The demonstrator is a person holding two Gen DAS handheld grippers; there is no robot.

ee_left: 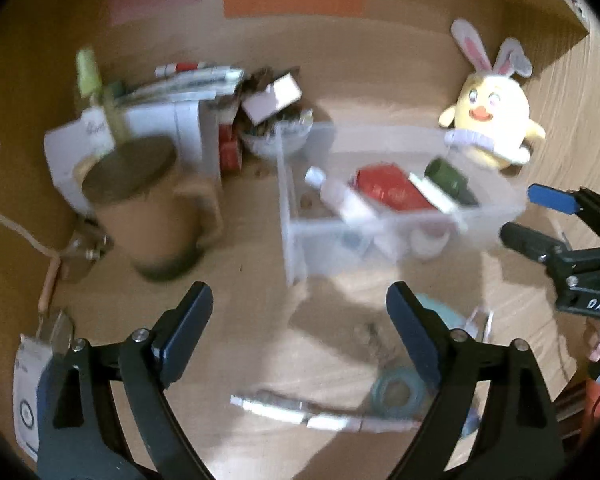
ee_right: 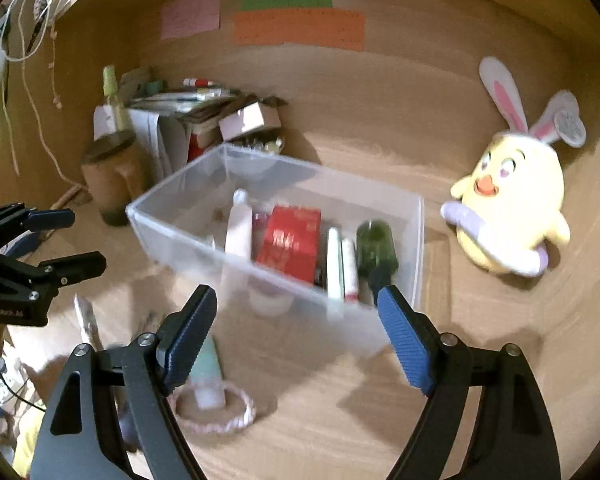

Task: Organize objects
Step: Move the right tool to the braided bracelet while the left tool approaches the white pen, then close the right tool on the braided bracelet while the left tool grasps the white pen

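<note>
A clear plastic bin [ee_left: 480, 216] [ee_right: 172, 224] stands on the wooden desk. It holds a red box [ee_right: 290, 240], a white tube [ee_right: 238, 232], a green bottle [ee_right: 376, 248] and white sticks. My left gripper [ee_left: 300, 304] is open and empty, in front of the bin's left end, above a white cable [ee_left: 300, 412] and a teal tape roll [ee_left: 396, 392]. My right gripper [ee_right: 296, 312] is open and empty at the bin's near wall, above a mint tube [ee_right: 208, 376] and a pink-white braided ring [ee_right: 220, 420]. Each gripper shows in the other's view [ee_left: 540, 220] [ee_right: 72, 240].
A yellow bunny plush [ee_left: 492, 120] [ee_right: 508, 208] sits right of the bin. A brown lidded mug [ee_left: 148, 204] [ee_right: 108, 176] stands left of it. Behind are stacked papers and boxes [ee_left: 188, 92] and a small bottle [ee_right: 110, 92]. Coloured notes [ee_right: 300, 28] hang on the back wall.
</note>
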